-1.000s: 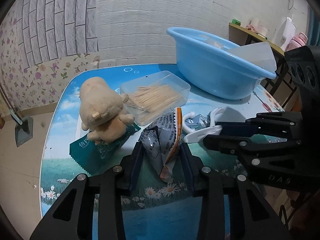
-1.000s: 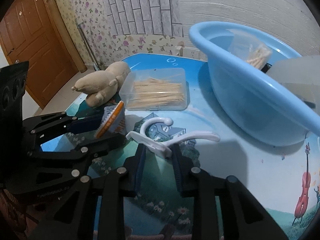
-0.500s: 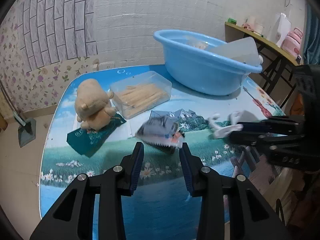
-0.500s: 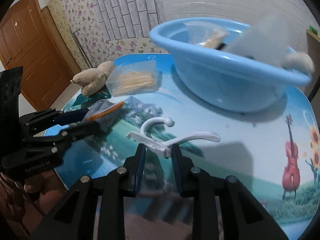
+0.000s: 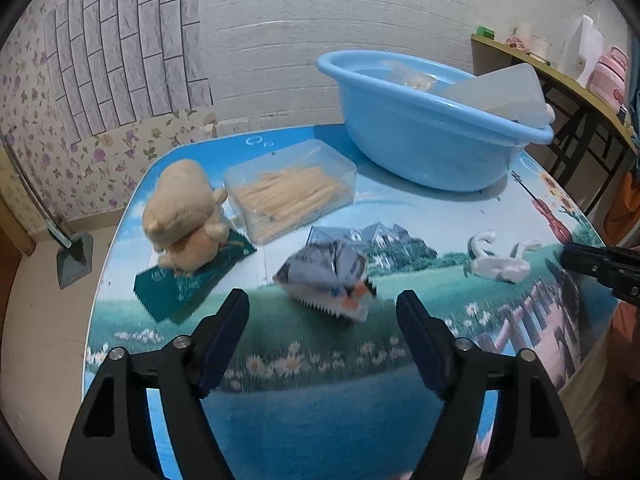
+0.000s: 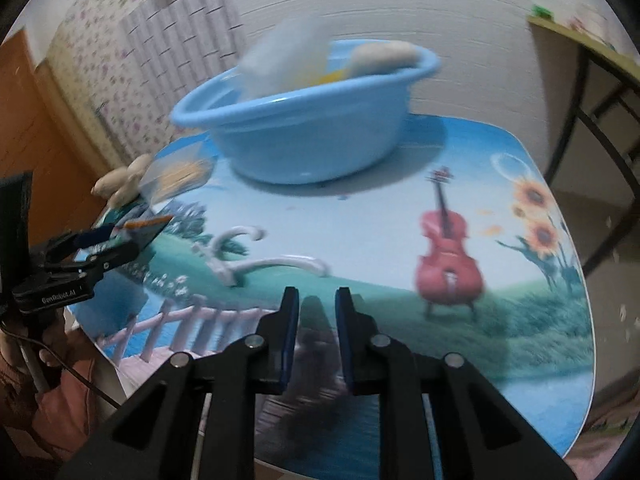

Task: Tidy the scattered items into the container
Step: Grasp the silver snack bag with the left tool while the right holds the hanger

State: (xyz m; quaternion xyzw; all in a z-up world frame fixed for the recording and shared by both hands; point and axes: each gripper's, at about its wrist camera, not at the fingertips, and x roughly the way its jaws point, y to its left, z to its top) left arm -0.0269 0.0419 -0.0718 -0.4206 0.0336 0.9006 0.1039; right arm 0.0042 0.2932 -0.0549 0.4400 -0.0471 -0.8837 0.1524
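Note:
My left gripper (image 5: 322,308) is open and empty, just short of a grey snack packet (image 5: 326,272) lying on the table. My right gripper (image 6: 317,300) has its jaws a narrow gap apart with nothing between them, pulled back from a white hanger hook (image 6: 248,258) that lies on the table; the hook also shows in the left wrist view (image 5: 498,258). The blue basin (image 5: 424,128) stands at the back and holds a clear box and other items. A tan plush toy (image 5: 184,216) sits on a green packet (image 5: 188,284). A clear box of sticks (image 5: 292,194) lies beside it.
The table (image 5: 360,392) has a printed landscape cover and rounded edges near both grippers. A wooden shelf (image 5: 560,76) with bottles stands at the right. A dustpan (image 5: 74,258) stands on the floor at the left. The right wrist view is motion blurred.
My left gripper let go of the snack packet, opened wide and pulled back. My right gripper released the white hook onto the table and drew back to the right.

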